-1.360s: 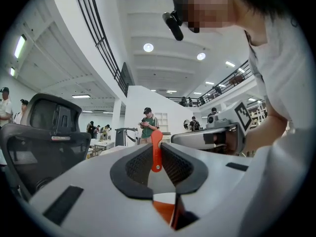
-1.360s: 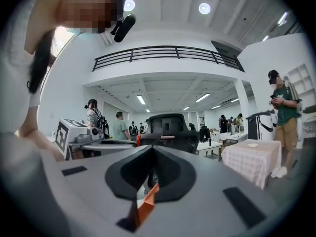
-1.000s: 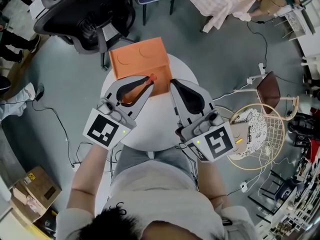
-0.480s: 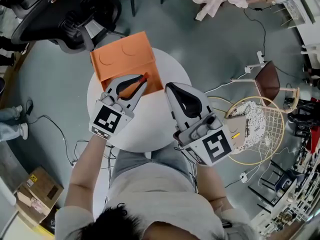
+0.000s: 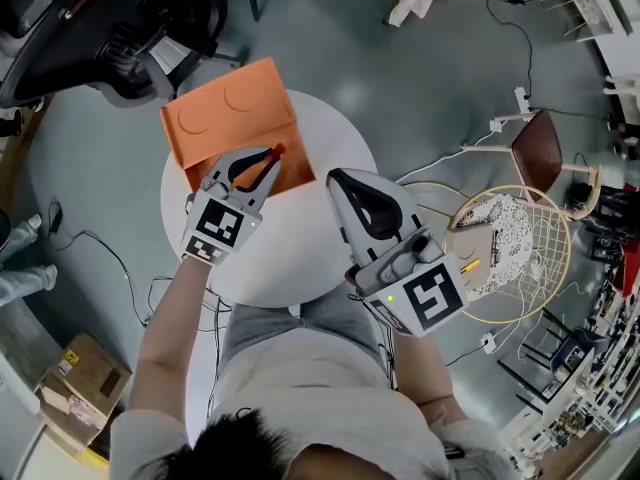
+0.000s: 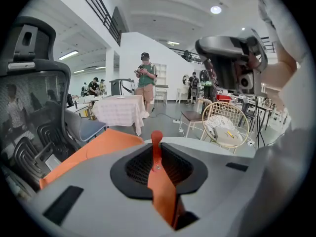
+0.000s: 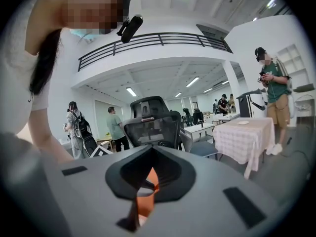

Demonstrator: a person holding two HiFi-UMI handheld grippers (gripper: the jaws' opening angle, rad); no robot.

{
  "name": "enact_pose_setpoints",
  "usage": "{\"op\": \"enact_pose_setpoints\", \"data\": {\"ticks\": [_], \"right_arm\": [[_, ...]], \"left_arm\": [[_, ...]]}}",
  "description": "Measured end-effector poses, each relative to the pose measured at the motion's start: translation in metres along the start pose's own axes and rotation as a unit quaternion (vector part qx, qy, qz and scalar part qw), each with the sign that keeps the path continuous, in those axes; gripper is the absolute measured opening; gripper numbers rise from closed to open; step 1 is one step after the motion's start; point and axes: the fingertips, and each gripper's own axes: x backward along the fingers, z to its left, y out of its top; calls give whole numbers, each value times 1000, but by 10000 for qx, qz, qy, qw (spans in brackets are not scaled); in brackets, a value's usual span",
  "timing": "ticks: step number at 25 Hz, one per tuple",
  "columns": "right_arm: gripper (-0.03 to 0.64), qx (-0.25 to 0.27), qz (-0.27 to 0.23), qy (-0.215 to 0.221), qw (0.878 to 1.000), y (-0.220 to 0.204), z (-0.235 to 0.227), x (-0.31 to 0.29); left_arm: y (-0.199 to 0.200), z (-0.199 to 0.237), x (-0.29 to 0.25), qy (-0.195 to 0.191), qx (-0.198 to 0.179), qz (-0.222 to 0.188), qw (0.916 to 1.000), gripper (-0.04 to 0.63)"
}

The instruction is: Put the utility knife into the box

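The left gripper [image 5: 258, 171] is clamped on the orange utility knife [image 6: 160, 191], its jaws nearly together around it, holding it over the near part of the orange box [image 5: 228, 116]. The right gripper [image 5: 338, 183], jaws closed on nothing, hovers just right of the box, above the white table [image 5: 300, 258] on which the box stands.

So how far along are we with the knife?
Done: the utility knife is picked up, clamped in the left gripper. In hand: it hangs over the orange box. Left: lower it in and release. The right gripper is shut, empty.
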Motion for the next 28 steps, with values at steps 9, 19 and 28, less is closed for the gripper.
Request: {"op": "enact_pose_setpoints", "data": {"ticks": [9,19,28], "right_arm": [[8,-77,85,-68,9999,-7,-12,1],[8,-142,167,-98,9997,-14,-22,-3],[8,-202,206,-94,9995,-20,-27,3]], "left_arm": [[-43,2,-29,-63,-351,846,9958,54],[-75,5,-50,-194,-674,1638,9840,54],[-94,-3,-59,-343,-1005,2188,9700,55]]}}
